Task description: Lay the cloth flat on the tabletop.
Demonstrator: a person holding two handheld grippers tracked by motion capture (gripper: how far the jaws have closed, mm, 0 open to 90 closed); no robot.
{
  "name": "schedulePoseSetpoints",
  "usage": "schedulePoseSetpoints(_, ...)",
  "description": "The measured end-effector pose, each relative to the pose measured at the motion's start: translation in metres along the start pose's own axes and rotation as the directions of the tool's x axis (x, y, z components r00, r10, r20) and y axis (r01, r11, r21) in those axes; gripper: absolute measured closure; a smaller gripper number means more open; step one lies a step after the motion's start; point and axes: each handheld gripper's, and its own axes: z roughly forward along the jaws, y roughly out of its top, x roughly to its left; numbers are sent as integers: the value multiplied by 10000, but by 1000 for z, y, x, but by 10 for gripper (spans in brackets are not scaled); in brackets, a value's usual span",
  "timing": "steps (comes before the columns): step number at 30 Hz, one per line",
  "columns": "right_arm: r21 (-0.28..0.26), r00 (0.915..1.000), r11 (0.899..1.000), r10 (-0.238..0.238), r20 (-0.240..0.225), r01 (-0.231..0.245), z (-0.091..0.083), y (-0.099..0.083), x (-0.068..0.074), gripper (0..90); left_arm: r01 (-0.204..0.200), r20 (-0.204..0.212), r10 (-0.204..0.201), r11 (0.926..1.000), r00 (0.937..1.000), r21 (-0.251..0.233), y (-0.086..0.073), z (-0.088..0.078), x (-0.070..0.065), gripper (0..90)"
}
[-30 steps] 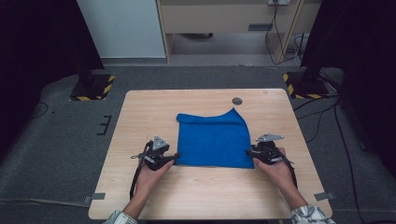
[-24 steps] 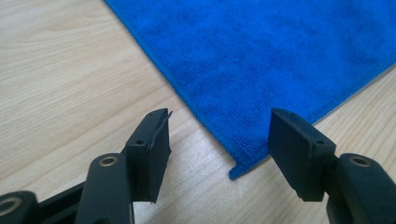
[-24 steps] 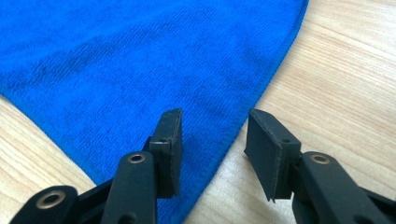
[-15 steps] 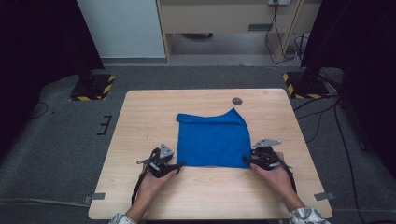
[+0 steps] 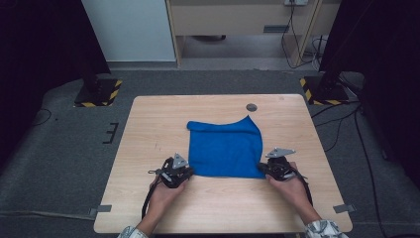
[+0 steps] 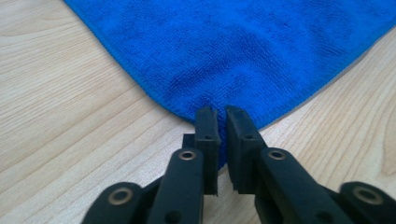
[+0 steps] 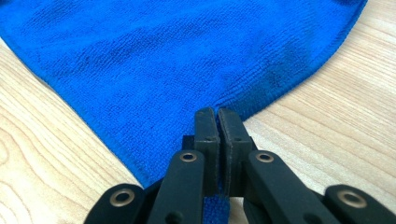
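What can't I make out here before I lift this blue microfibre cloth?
- High view: the small dark round thing beyond the blue microfibre cloth is too small to identify.
- Left gripper view, right gripper view: the pinched corner tips are hidden between the jaws.
- The cloth's far fold is cut off by the top edge.

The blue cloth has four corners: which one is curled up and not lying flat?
The far right corner of the blue cloth, near the dark round spot; it peaks upward, while the others lie flat.
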Motion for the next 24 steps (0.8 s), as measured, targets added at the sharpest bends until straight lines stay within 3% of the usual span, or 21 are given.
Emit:
schedulePoseSetpoints(14, 343, 9992, 9991, -254, -311, 265, -10, -1, 6, 883, -286, 250, 281, 9994, 9993, 179, -9, -14, -8, 865)
schedulePoseSetpoints(19, 575, 9964, 9965, -573, -626, 609, -22, -8, 18, 883, -157, 514, 147, 9997, 9986, 190, -14, -23, -15, 866)
schedulePoseSetpoints(24, 763, 9945, 9940, -720, -764, 779, -32, -17, 26, 882, -418, 663, 390, 9982, 9970, 421, -15, -25, -28, 865)
